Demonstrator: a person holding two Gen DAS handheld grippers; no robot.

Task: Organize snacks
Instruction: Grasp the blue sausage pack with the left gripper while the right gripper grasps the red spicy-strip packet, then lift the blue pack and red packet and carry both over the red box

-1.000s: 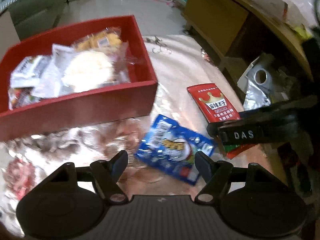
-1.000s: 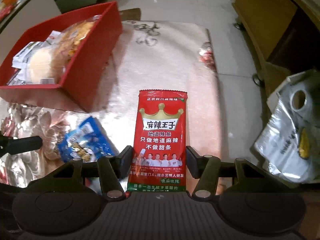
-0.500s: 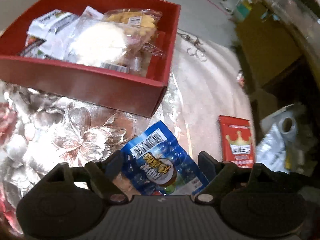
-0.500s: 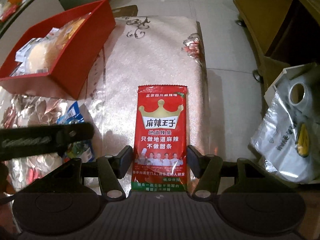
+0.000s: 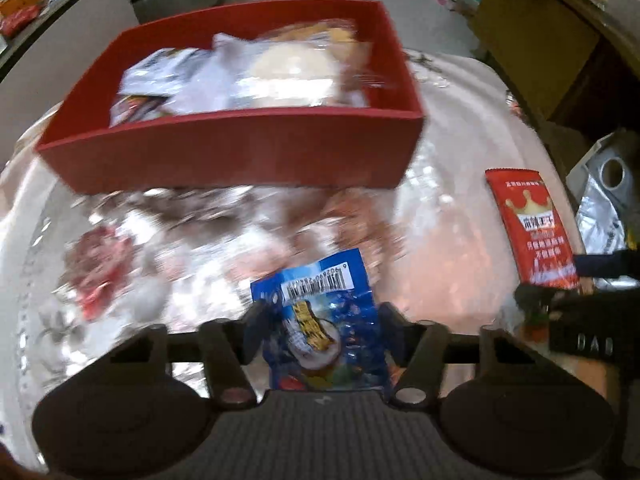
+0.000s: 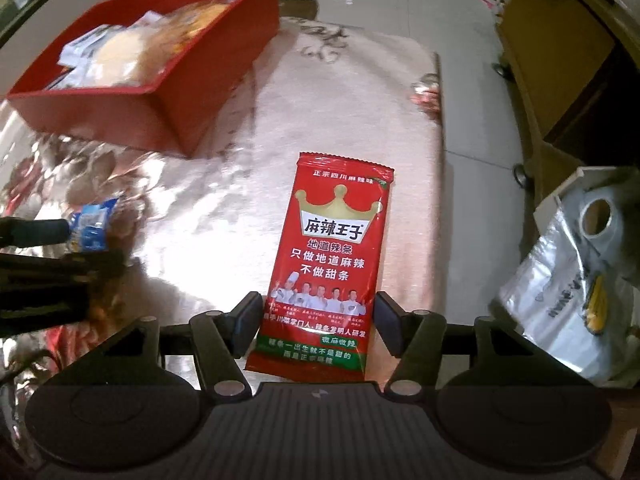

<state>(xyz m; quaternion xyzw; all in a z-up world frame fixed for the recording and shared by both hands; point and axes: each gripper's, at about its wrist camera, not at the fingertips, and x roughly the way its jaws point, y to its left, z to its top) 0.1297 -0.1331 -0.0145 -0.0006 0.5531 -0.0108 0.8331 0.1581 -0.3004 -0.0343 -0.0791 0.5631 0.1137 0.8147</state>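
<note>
Blue packet [image 5: 324, 328] pinched in the just-closing left tool [image 5: 322, 322]; right tool [image 6: 316, 320] open astride red packet [image 6: 326, 264].

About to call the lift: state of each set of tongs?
Left tongs: just closed on the blue packet.
Right tongs: open, just widened slightly, straddling the red packet, not gripping.

red packet [image 6: 328, 264] flat; blue packet [image 5: 324, 328] crumpled

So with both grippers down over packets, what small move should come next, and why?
Probably close the right gripper on the red packet: it lies between the open jaws, ungripped. The left gripper, just closing, already pinches the blue packet.
</note>
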